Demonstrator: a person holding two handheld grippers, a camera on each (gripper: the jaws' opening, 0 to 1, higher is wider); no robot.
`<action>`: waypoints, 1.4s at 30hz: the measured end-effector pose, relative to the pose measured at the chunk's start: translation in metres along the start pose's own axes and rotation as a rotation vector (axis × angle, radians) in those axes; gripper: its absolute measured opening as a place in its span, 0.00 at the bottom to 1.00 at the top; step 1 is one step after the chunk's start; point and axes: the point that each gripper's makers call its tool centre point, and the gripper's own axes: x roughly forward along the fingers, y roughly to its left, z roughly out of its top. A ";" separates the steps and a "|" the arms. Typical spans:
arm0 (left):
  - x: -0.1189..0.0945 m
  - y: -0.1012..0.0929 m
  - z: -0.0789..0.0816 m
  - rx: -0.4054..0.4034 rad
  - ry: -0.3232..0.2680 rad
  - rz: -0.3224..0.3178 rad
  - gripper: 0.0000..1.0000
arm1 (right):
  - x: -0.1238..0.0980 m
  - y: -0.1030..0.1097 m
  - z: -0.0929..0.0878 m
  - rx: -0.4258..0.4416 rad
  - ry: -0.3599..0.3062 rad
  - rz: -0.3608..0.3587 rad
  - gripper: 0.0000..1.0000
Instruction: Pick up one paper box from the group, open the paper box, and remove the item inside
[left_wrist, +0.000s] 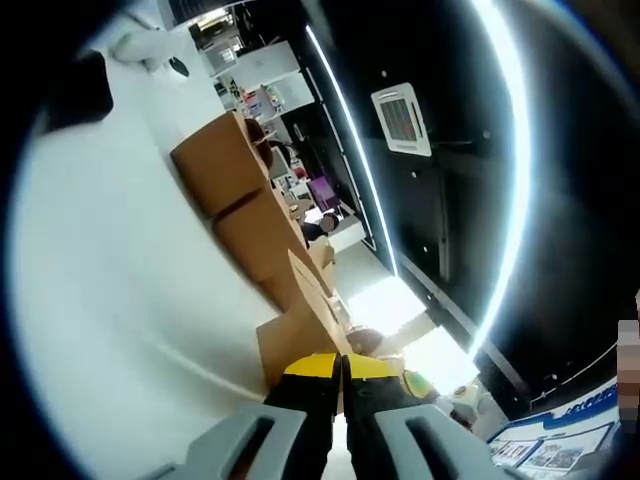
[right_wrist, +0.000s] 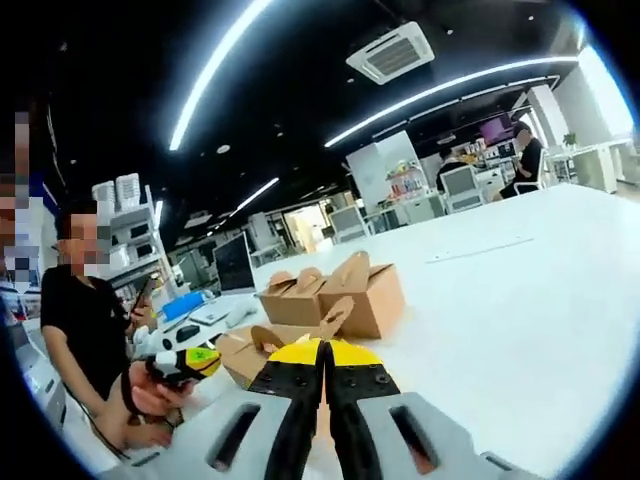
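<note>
Several brown paper boxes with handle flaps stand grouped on a white table (right_wrist: 520, 300). The nearest box (right_wrist: 250, 352) has one flap (right_wrist: 337, 315) raised just beyond my right gripper (right_wrist: 322, 348). Its yellow-tipped jaws are pressed together and nothing shows between them. Two more boxes (right_wrist: 345, 290) stand behind it. The left gripper view is rolled sideways. There my left gripper (left_wrist: 341, 362) is shut too, right at the nearest box (left_wrist: 290, 345), whose flap (left_wrist: 308, 285) rises beside the tips. Whether either gripper touches a flap I cannot tell.
A seated person in a black shirt (right_wrist: 85, 320) at the table's left end holds a yellow-and-black object (right_wrist: 185, 362). Behind the table are office chairs, shelves and monitors (right_wrist: 235, 262). In the left gripper view the other boxes (left_wrist: 235, 190) run away along the table.
</note>
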 end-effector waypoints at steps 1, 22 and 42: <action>0.000 0.000 0.000 0.001 0.001 0.000 0.04 | 0.000 -0.002 -0.002 -0.001 0.005 -0.005 0.03; 0.001 0.000 0.001 0.007 -0.007 0.006 0.06 | 0.003 -0.016 -0.043 -0.062 0.146 -0.037 0.03; -0.005 -0.013 0.021 0.234 -0.072 0.030 0.30 | 0.006 -0.005 -0.038 -0.051 0.134 0.002 0.03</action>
